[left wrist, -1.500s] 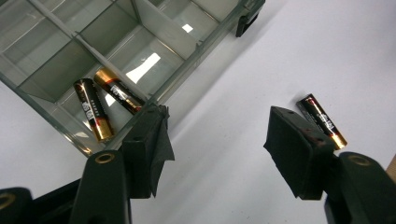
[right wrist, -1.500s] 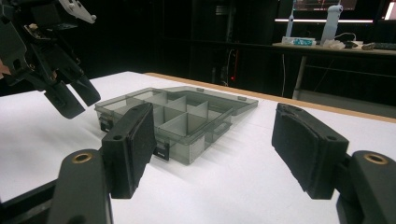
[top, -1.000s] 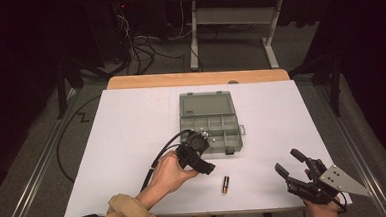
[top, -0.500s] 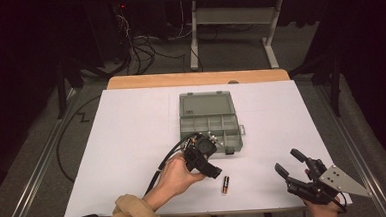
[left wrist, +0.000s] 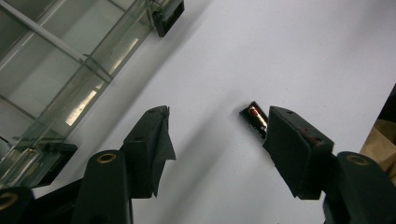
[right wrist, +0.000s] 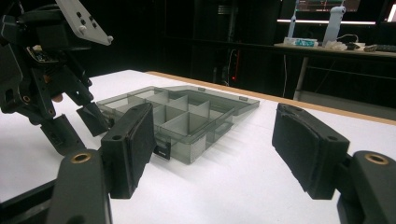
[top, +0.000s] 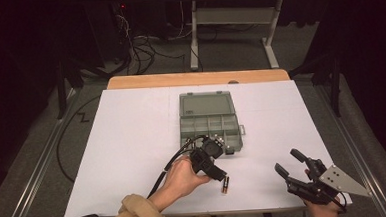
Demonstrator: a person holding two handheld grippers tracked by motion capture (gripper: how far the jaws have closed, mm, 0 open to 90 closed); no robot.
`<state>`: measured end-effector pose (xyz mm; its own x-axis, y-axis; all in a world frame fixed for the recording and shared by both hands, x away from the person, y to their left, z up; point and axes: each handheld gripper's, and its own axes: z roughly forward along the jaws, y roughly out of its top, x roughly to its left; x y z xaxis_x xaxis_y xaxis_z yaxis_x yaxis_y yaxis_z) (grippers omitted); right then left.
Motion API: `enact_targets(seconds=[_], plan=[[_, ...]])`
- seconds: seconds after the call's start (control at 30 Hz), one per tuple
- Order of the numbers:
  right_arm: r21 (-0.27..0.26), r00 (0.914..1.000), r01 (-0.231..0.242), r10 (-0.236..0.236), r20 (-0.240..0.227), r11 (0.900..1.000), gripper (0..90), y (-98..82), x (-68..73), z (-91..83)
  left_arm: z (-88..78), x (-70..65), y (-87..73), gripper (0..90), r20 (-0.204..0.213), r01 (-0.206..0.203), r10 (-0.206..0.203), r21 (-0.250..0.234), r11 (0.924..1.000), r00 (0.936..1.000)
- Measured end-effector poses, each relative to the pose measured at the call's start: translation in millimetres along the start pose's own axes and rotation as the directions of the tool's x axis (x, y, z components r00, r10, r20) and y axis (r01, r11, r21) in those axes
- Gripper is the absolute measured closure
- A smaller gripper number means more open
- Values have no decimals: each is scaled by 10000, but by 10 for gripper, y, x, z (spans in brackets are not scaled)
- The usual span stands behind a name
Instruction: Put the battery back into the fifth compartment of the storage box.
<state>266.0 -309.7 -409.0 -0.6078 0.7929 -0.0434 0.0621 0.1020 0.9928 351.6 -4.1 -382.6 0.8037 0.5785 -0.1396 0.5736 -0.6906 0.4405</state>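
The left hand-held gripper is in a person's hand near the front of the white desk. It points down at a small battery that lies flat on the desk. In the left gripper view, the jaws stand wide apart and have just closed a little. The battery lies just beside the inside of one jaw, at the edge of the gap. Nothing is gripped, and it is hard to tell if that jaw touches the battery. Just behind this hand-held gripper sits a grey plastic box with its lid open flat and many small compartments inside. The battery is on the desk just in front of the box, not in it. Far over on the right, the right hand-held gripper is near the front edge of the desk. Its jaws are wide open and hold nothing. It faces the box.
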Motion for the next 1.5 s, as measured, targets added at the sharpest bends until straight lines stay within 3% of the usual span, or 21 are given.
enact_targets(seconds=[0.17, 0.6, 0.93, 1.5], plan=[[12, 10000, 16, -16, -7, 10000, 315, 0, 0, -1, 30, -34, 14, 409, 111, -53, 52, 84, 10000, 9999], [10, 10000, 26, -26, -18, 10000, 316, -1, 0, -1, 130, -94, 39, 474, 538, 247, -257, 203, 9995, 9982], [21, 10000, 8, -8, -3, 10000, 315, -1, -1, -1, 237, -106, 54, 485, 598, 362, -388, 437, 9984, 9975], [50, 10000, 20, -21, 24, 10000, 316, -2, -1, -1, 279, -140, 57, 556, 589, 292, -327, 590, 9978, 9977]])
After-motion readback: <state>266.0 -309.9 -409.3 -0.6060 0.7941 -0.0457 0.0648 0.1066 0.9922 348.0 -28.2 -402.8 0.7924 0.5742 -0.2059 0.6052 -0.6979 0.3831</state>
